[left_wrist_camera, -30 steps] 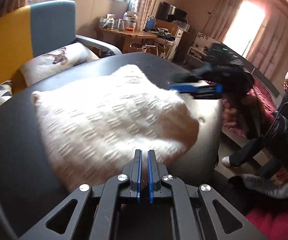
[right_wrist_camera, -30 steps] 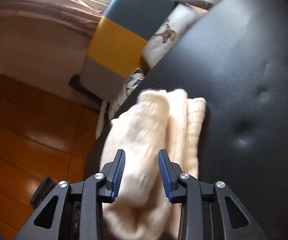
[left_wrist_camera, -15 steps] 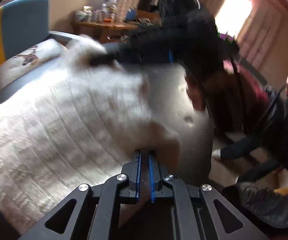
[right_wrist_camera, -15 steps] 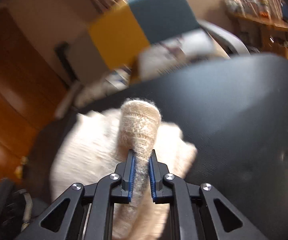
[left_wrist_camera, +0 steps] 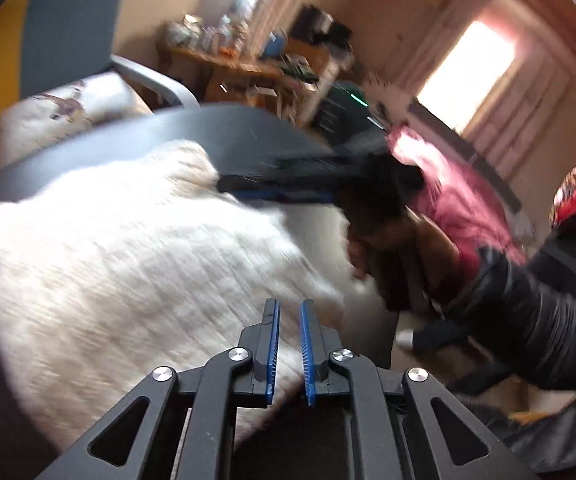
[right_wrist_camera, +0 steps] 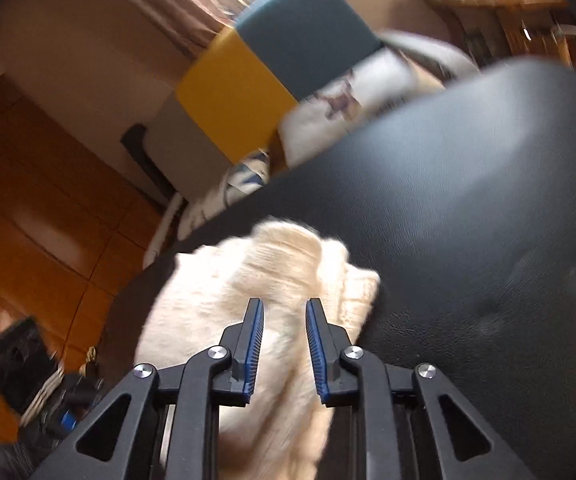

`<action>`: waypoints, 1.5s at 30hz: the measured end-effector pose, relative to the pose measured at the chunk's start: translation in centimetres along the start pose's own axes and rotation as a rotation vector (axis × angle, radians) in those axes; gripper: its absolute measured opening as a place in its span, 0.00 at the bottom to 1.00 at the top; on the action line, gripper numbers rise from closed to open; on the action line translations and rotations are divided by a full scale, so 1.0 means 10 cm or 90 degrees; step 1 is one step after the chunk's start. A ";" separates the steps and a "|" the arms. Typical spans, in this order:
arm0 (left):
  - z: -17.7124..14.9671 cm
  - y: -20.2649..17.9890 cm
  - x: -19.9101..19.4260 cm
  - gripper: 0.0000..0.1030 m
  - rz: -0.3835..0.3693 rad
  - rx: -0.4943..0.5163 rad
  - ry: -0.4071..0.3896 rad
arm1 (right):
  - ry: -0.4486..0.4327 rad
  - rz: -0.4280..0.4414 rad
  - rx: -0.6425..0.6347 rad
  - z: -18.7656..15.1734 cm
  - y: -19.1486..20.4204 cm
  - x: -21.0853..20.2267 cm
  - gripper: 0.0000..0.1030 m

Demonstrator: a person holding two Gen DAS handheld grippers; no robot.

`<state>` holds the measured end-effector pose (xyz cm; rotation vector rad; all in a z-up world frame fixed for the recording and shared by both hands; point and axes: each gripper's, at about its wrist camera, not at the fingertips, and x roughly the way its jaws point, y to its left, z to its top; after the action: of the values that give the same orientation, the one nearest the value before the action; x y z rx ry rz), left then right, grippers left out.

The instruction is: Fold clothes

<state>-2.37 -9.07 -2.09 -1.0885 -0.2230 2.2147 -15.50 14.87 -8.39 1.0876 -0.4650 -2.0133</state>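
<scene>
A white knitted garment (left_wrist_camera: 128,264) lies folded on a black padded leather top (left_wrist_camera: 224,128). My left gripper (left_wrist_camera: 288,308) hovers over the garment's near edge. Its jaws are opening, with a narrow gap and the pads not pressing on cloth. In the right wrist view the garment (right_wrist_camera: 248,272) is a thick bundle near the black top's (right_wrist_camera: 468,208) left edge. My right gripper (right_wrist_camera: 284,308) is just above it, jaws opening, with cloth below them but not pinched. From the left wrist view the right gripper (left_wrist_camera: 228,190) reaches in from the right, blurred, over the garment's far side.
A blue and yellow chair (left_wrist_camera: 60,32) with a printed cushion (left_wrist_camera: 68,108) stands behind the black top. A cluttered wooden table (left_wrist_camera: 240,68) is farther back. A person's hand (left_wrist_camera: 368,248) and dark sleeve (left_wrist_camera: 528,320) are on the right, before pink bedding (left_wrist_camera: 448,200). Wooden floor (right_wrist_camera: 40,240) lies on the left.
The right gripper, shut on a raised fold of the garment half a second ago, has let it go and its jaws have parted. The left jaws have parted slightly.
</scene>
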 end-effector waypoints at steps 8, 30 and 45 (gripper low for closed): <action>-0.04 0.44 -0.24 0.17 0.095 -0.072 -0.032 | 0.106 -0.055 -0.243 -0.33 0.86 0.14 0.22; -0.24 0.94 -0.83 0.39 0.107 -0.178 -0.123 | 0.117 -0.122 -0.206 0.10 0.76 0.19 0.22; 0.08 1.46 -0.10 0.45 0.183 -0.208 -0.030 | 0.178 -0.119 -0.011 0.50 -0.08 1.10 0.17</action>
<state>-9.59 -20.86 -7.00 -1.3096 -0.4895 2.5231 -23.56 6.62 -11.98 1.4203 -0.2068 -1.9768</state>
